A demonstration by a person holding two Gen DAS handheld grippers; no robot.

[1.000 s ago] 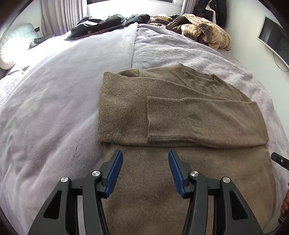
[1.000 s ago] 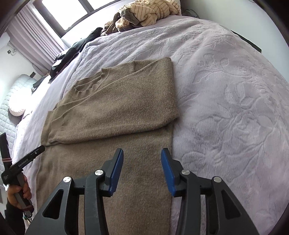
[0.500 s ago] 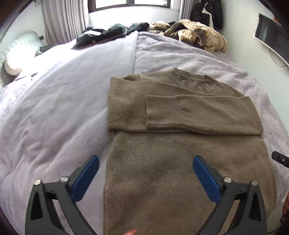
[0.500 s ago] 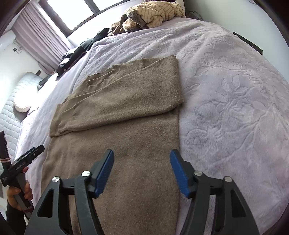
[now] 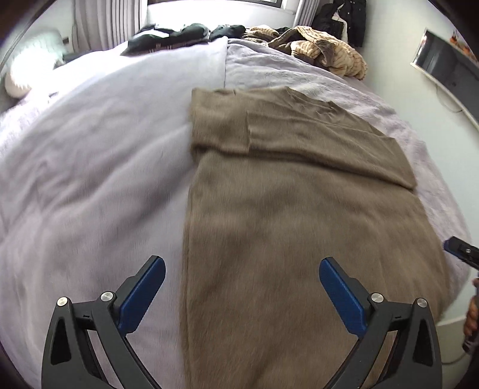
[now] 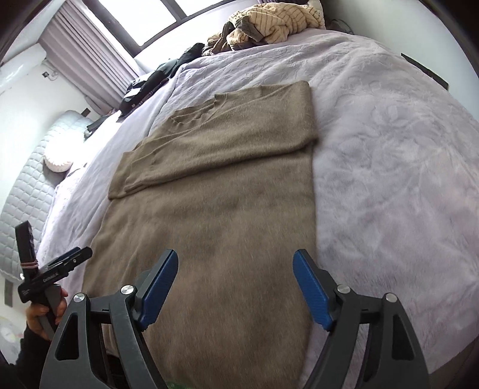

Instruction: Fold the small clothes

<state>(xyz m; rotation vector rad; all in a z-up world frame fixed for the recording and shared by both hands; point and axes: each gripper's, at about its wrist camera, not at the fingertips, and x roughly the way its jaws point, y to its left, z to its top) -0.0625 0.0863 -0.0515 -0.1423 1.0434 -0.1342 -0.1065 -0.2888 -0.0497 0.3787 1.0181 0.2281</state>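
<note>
A brown knit sweater (image 5: 299, 227) is lying flat on a bed w/ a pale lilac plush blanket (image 5: 98, 167), neckline toward the far end, hem toward the near edge. Both sleeves are sitting folded across the chest, forming a band across the far third of the garment; the body is stretching out smooth below that band. The left gripper (image 5: 242, 294) is hovering over the sweater's near left edge, blue pads spread wide w/ nothing gripped, the left pad over bare blanket, the right pad over the knit. The right gripper (image 6: 235, 291) is hanging above the sweater's near right part, its jaws opening, nothing pinched between them; the knit is lying beneath both pads, apart from them. In the right wrist view, a hand (image 6: 45, 314) at the near left is holding the other gripper's handle. At the far end of the bed, a striped tan garment pile (image 6: 275, 21) is sitting bunched up, and dark clothes (image 5: 179, 36) are lying near the window. Curtains (image 6: 89, 62) are hanging at the far left, beside a quilted headboard (image 6: 27, 179).
</note>
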